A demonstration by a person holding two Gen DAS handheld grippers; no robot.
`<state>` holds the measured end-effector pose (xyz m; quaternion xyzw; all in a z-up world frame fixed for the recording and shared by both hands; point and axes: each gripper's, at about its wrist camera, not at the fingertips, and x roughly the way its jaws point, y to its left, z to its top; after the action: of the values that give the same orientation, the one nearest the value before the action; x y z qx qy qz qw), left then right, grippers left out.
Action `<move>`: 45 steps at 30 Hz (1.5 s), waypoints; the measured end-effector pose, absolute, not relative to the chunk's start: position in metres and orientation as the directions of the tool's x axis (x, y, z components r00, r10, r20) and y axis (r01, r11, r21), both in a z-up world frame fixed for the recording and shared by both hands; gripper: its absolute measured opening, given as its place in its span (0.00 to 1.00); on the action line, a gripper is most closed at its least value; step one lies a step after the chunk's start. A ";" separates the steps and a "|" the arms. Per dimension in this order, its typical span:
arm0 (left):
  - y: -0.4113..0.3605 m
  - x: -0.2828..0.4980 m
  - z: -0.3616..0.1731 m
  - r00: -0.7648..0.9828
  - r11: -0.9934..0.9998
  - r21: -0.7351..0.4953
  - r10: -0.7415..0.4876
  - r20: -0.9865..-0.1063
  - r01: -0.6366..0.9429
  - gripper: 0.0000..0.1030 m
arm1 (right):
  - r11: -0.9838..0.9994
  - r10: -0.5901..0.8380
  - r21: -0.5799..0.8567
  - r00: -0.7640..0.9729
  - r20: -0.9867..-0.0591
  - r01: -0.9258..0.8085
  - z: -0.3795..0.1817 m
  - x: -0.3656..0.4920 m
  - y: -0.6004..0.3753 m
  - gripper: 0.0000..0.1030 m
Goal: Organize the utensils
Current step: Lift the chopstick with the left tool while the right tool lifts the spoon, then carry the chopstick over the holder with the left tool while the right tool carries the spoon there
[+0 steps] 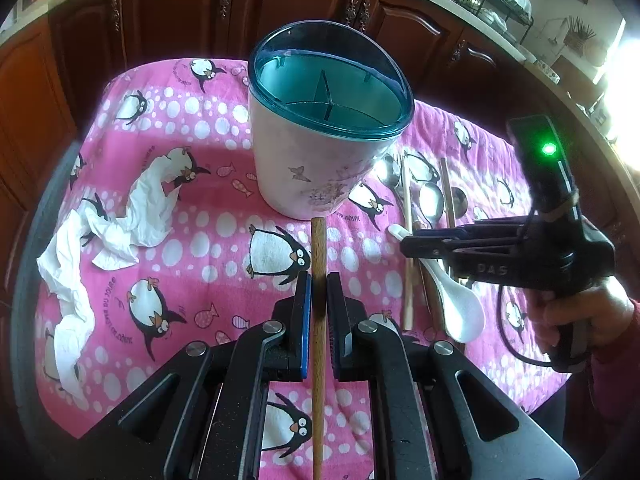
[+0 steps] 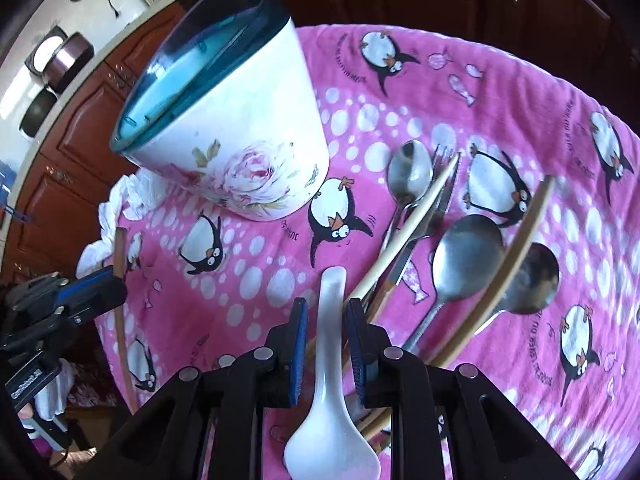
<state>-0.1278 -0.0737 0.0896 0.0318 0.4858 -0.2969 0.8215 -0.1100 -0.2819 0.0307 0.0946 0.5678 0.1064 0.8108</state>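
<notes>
Here, left gripper (image 1: 319,300) clenched on chopstick (image 1: 318,256); right gripper (image 2: 326,314) released, astride white spoon (image 2: 330,380).

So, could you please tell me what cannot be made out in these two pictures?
- Left wrist view: the brown wooden chopstick's lower end is cut off by the picture's bottom edge.
- Right wrist view: the metal spoons' handle ends are hidden behind the right hand-held gripper.
- Both views: the floor of the white flowered teal-rimmed utensil holder is hidden.

A white spoon (image 2: 329,364) is being straddled by the right gripper (image 2: 327,312), its pads just clear of the handle. Metal spoons (image 2: 464,264), a fork (image 2: 438,200) and chopsticks (image 2: 508,264) are being shown piled on the pink cloth (image 2: 520,92) beside a blue-rimmed holder (image 2: 236,128).
</notes>
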 end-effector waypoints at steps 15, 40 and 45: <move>-0.056 -0.139 0.145 0.370 0.782 -0.300 -0.547 -0.751 0.546 0.06 | 0.931 0.343 0.356 0.510 -0.788 -0.077 0.089 -0.150 -0.305 0.11; -0.067 -0.023 0.296 0.663 0.826 -0.225 -0.553 -0.504 0.517 0.06 | 0.887 0.353 0.422 0.862 -0.364 -0.185 0.197 -0.043 -0.265 0.11; -0.079 -0.013 0.281 0.669 0.837 -0.191 -0.528 -0.523 0.512 0.06 | 0.914 0.330 0.359 0.864 -0.381 -0.191 0.173 -0.028 -0.260 0.11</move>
<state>-0.0126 -0.0791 0.2812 -0.0139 0.2906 -0.2848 0.9134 -0.0284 -0.2597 0.1726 0.1564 0.2223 0.1367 0.9526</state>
